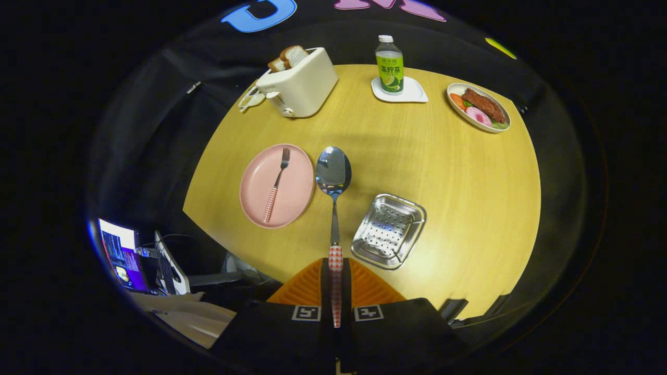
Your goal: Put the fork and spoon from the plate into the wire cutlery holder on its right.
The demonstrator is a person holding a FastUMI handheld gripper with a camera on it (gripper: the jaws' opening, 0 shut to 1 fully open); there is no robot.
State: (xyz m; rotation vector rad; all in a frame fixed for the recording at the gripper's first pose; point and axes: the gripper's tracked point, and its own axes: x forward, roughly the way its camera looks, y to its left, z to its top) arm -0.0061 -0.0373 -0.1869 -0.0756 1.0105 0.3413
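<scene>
1. Tool [336, 273]: 2 orange ribbed fingers [307, 286] are seen closed narrowly on the red-and-white checked handle of the spoon [333, 174], with 1 finger pressed on each side.
2. Spoon: it is held lengthwise between the fingers, its steel bowl pointed forward and raised above the counter [417, 151]. The bowl is seen between the plate and the cutlery holder, just beside the plate's right rim.
3. Plate [255, 187]: pink and round, it is set on the counter ahead of the fingers and to their left.
4. Fork [276, 183]: it is laid on the plate with its tines away from the tool; its checked handle is pointed back toward the near rim.
5. Cutlery holder [388, 230]: a shiny perforated metal basket, it is placed right of the plate and just ahead of the right finger. Nothing is seen inside it.
6. Toaster [298, 82]: cream-coloured, it is stood at the far left of the counter with bread slices in its slots.
7. Bottle [390, 65]: green-labelled, it is stood upright on a white coaster [414, 92] at the far edge.
8. Dish [478, 107]: an oval dish of food is placed at the far right.
</scene>
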